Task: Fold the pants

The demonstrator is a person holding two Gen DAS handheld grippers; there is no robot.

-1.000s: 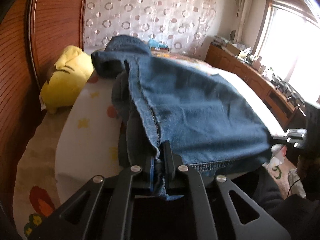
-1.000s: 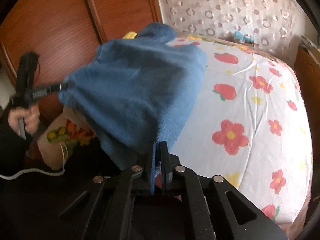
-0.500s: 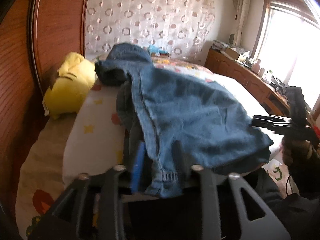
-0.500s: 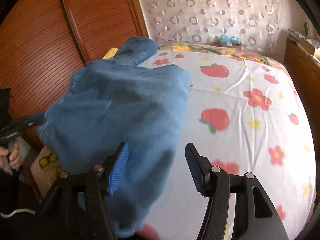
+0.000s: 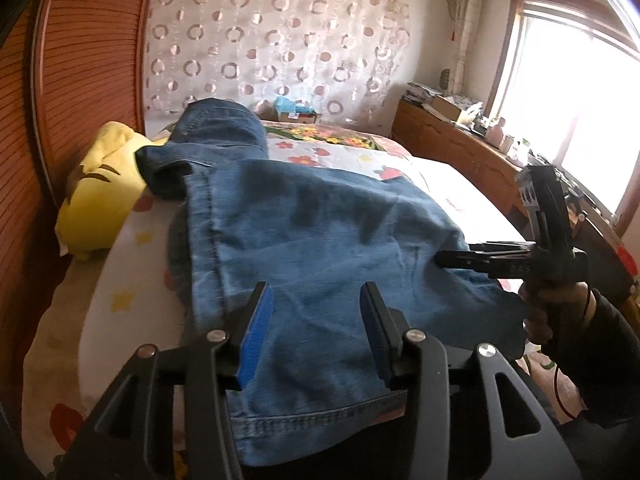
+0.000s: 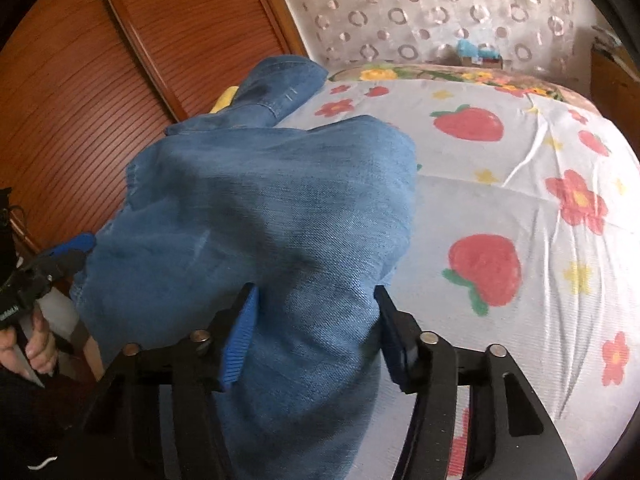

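On the bed (image 6: 520,208), pants (image 5: 320,240) folded (hem cut off); each hand-held gripper (image 5: 316,320) (image 6: 316,320) gapes, empty.

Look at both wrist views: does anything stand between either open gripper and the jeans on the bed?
Nothing visible does. The left gripper and right gripper both hang open directly over the jeans, with only denim between their fingers. The yellow plush lies off to the side, by the headboard.
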